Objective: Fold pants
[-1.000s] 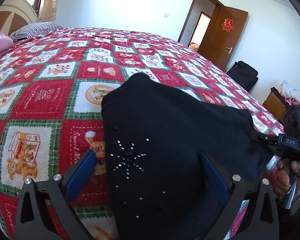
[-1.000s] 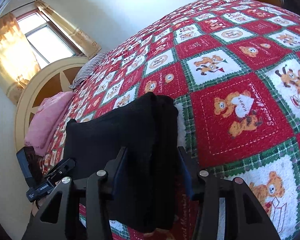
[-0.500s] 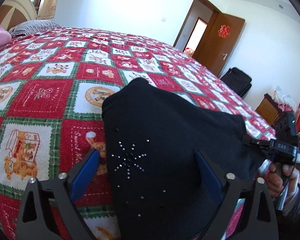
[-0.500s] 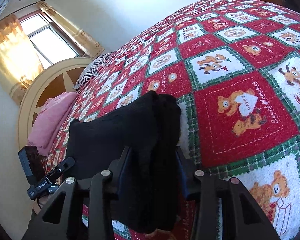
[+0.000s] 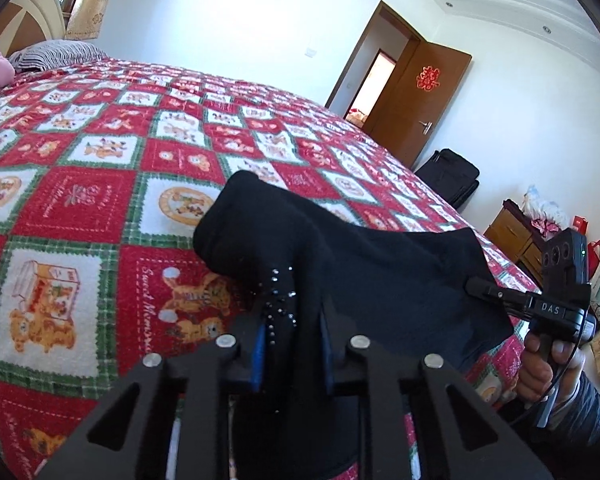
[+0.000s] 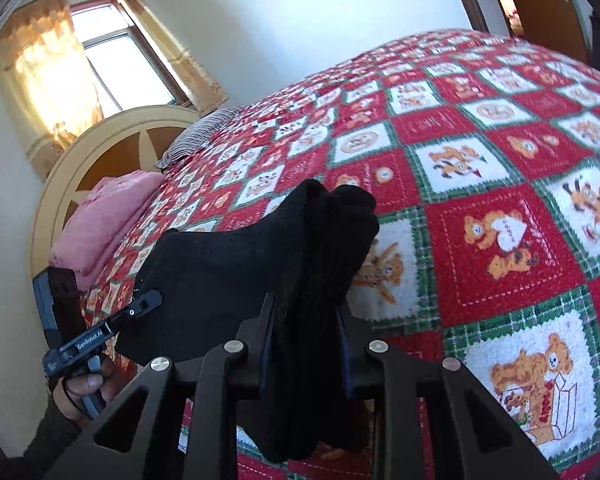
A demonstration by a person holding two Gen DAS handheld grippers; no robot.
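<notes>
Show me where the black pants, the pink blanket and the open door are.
black pants (image 5: 380,272), left wrist view, on the flat middle cloth.
pink blanket (image 6: 108,220), right wrist view, on its folded top.
open door (image 5: 424,108), left wrist view, on the brown panel.

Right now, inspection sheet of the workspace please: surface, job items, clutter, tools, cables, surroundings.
Surface: bed blanket, red and white bear squares.
Job's things: black pants, bunched, held up between both tools.
Clutter: pink bedding and striped pillow by the headboard.
Tools: left tool shut on pants; right tool shut on pants.
Cables: thin black one at the right hand.
Surroundings: open door, suitcase, window.
</notes>
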